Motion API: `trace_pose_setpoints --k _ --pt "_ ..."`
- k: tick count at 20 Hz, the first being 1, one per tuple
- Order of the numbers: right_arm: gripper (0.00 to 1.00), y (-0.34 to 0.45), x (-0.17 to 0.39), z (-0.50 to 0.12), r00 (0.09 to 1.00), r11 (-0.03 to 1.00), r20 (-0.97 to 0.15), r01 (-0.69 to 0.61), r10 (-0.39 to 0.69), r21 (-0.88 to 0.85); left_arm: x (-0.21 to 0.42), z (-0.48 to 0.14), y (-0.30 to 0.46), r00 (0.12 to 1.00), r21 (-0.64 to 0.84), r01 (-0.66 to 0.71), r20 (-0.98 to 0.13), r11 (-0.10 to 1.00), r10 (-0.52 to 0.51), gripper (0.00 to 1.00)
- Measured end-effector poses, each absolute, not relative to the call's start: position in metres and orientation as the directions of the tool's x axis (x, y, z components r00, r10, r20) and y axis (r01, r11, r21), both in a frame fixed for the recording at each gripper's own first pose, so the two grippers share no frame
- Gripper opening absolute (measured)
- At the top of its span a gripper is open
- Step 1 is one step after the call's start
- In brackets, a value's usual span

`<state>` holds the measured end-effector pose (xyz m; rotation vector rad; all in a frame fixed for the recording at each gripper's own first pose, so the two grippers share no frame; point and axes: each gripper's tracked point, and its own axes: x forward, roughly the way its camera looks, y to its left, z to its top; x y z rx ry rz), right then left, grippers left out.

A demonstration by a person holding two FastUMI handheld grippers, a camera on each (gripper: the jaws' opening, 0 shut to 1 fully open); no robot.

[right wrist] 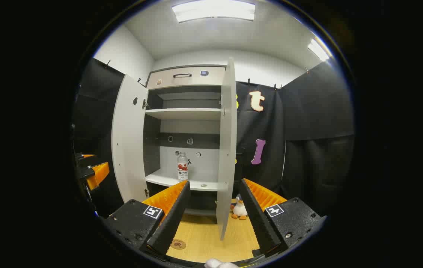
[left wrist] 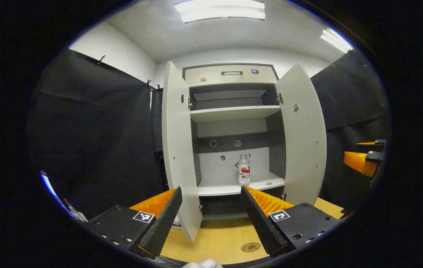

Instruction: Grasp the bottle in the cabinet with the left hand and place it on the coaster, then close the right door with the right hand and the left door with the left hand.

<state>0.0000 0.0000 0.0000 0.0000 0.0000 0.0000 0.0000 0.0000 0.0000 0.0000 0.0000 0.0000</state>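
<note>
White cabinet doors [left wrist: 176,149] both swung wide, bottle [left wrist: 244,169] upright on the lower shelf [left wrist: 230,188], coaster [left wrist: 251,246] bare on the wooden table, left gripper [left wrist: 211,217] and right gripper [right wrist: 213,214] both spread and empty, so nothing done yet.

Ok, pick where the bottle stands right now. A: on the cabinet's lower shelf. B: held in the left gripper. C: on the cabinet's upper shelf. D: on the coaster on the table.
A: the bottle stands upright on the lower shelf of the open cabinet, while the coaster lies bare on the table and the left gripper is open, short of the cabinet.
</note>
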Motion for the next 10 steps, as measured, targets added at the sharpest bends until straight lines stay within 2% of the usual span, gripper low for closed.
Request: trace_pose_setpoints --k 10 --pt "0.83 -0.0013 0.0038 -0.0022 1.0 1.0 -0.008 -0.007 0.007 -0.005 0.0049 -0.0067 0.0023 1.0 0.01 -0.009 -0.014 1.0 0.009 0.96"
